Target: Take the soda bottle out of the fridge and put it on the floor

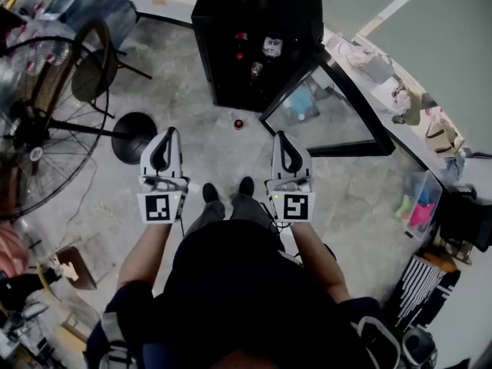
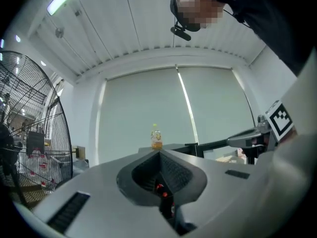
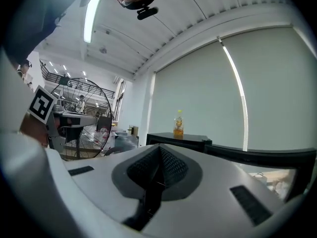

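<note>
The black fridge point(image 1: 231, 29) stands open ahead of me, its glass door point(image 1: 327, 106) swung out to the right. Several bottles point(image 1: 270, 47) sit on its shelves. On the floor just in front of it stands a small dark bottle with a red cap point(image 1: 239, 123). An orange drink bottle point(image 2: 156, 137) point(image 3: 178, 124) stands on top of the fridge. My left gripper point(image 1: 171, 131) point(image 2: 159, 152) and right gripper point(image 1: 280, 135) point(image 3: 159, 148) are held side by side in front of me, short of the floor bottle. Both are shut and hold nothing.
A large floor fan point(image 1: 34, 129) with a round black base point(image 1: 133, 137) stands at the left. A counter with bags and clutter point(image 1: 415, 106) runs along the right. The person's shoes point(image 1: 227, 192) are on the concrete floor between the grippers.
</note>
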Available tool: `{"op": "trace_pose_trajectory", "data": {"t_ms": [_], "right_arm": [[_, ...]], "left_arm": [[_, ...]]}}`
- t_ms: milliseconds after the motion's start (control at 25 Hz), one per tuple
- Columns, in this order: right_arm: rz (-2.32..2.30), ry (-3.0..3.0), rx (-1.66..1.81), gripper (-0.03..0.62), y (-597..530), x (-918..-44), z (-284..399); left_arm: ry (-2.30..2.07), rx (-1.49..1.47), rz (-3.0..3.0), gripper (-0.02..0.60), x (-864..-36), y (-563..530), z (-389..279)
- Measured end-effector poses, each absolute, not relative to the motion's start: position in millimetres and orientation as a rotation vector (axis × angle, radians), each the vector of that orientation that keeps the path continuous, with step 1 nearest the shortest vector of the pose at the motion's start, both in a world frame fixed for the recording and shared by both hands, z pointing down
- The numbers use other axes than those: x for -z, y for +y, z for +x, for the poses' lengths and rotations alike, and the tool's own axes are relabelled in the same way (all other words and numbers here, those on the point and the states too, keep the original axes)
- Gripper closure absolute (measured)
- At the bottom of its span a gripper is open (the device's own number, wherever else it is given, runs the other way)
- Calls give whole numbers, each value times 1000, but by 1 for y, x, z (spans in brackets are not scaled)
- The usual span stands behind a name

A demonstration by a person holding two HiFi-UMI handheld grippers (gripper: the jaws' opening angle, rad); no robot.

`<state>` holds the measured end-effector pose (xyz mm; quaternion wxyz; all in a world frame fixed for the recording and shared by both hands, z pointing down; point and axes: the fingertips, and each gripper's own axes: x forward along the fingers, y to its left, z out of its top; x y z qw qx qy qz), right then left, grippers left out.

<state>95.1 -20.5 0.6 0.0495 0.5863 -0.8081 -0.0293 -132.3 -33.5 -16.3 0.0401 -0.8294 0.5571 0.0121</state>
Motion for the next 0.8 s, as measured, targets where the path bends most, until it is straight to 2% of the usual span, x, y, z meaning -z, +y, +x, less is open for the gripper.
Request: {"op": "trace_pose_trajectory", "data": {"t_ms": [800], "right_arm": [[1742, -2451, 120, 576, -22, 6, 77]], "left_arm": [[1717, -57, -2536, 560, 20, -21, -138]]}}
